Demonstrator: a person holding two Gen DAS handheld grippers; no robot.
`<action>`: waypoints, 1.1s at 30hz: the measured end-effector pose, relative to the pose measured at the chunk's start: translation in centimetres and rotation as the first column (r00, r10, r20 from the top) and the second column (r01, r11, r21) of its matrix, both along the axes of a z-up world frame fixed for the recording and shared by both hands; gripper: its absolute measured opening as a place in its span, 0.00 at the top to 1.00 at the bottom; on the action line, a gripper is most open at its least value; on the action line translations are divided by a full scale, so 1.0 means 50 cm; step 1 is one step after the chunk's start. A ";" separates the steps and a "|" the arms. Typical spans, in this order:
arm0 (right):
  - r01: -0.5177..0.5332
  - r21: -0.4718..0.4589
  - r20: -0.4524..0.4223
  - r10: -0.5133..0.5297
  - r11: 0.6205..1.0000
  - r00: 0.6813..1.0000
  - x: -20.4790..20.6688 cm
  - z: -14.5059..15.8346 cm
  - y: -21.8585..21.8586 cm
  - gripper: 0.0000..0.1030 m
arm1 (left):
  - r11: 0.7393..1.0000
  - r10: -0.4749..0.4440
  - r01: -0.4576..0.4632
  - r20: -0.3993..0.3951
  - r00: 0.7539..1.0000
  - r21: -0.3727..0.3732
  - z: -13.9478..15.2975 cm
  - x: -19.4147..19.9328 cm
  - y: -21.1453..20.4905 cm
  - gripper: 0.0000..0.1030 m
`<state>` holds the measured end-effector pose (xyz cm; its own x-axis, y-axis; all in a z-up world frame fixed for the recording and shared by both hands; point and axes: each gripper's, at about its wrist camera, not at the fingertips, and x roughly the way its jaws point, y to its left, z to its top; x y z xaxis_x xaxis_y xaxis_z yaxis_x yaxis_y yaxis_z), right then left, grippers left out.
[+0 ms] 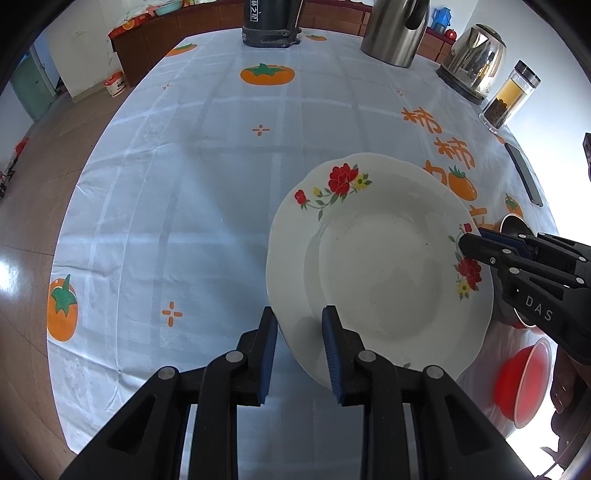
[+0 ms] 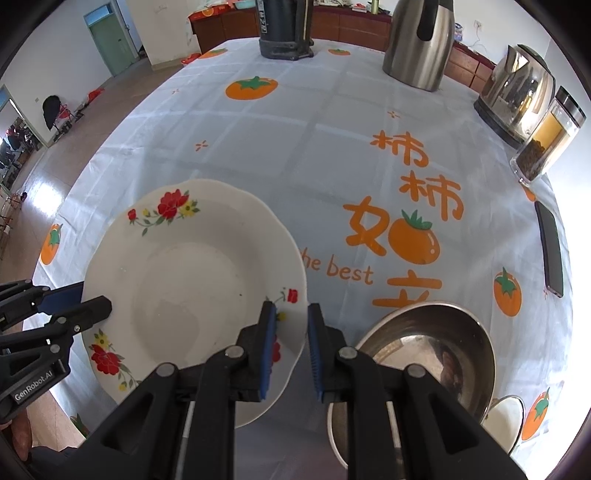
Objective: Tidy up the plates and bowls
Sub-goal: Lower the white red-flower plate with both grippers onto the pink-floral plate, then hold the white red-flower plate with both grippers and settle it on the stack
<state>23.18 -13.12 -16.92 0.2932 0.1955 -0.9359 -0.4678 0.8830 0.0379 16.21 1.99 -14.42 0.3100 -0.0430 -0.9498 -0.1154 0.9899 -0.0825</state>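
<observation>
While both tongs clamp its opposite rims, the floral plate [image 1: 376, 266] hangs above the desk [image 1: 184, 166]: left tongs [image 1: 300, 350] at one edge, right tongs [image 2: 291, 347] at the other. Step: carrying. Next, likely: level lowering, clear of the steel bowl [image 2: 436, 354].

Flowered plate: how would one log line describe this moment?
plate: gripped at opposite rims | left gripper: shut on plate | right gripper: shut on plate | steel bowl: untouched

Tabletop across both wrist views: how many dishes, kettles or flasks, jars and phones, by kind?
Dishes: 4 (flowered plate, steel bowl, red bowl, small white dish)
Kettles or flasks: 3 ()
Jars: 1
Phones: 1
Total: 9
</observation>
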 end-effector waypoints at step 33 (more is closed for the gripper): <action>-0.008 -0.005 -0.017 0.008 1.000 1.000 0.004 -0.020 -0.002 0.83 | 1.000 -0.006 0.007 -0.019 1.000 0.013 -0.015 0.011 -0.003 0.74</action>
<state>23.40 -13.25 -17.92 0.2753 0.1931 -0.9418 -0.4744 0.8793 0.0416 16.76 1.85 -15.16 0.2917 -0.0327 -0.9559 -0.1103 0.9916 -0.0676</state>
